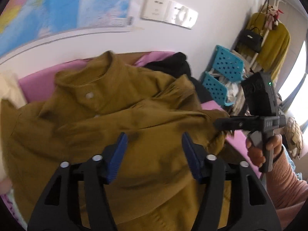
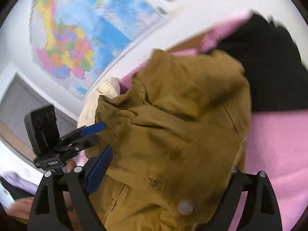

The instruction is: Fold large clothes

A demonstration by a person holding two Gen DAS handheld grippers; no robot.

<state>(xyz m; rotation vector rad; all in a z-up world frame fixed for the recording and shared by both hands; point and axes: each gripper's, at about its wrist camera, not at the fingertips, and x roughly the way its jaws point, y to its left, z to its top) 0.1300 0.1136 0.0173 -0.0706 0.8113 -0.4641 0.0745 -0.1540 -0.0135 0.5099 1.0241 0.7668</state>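
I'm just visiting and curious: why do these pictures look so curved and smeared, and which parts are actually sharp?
Left wrist view: fisheye bends the wall, the map is motion-smeared, the window glares white, and the left gripper stays crisp. Right wrist view: stronger smear on the map and black garment; the mustard jacket is softly blurred.

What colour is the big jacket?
Mustard brown jacket, clearest in the left wrist view.
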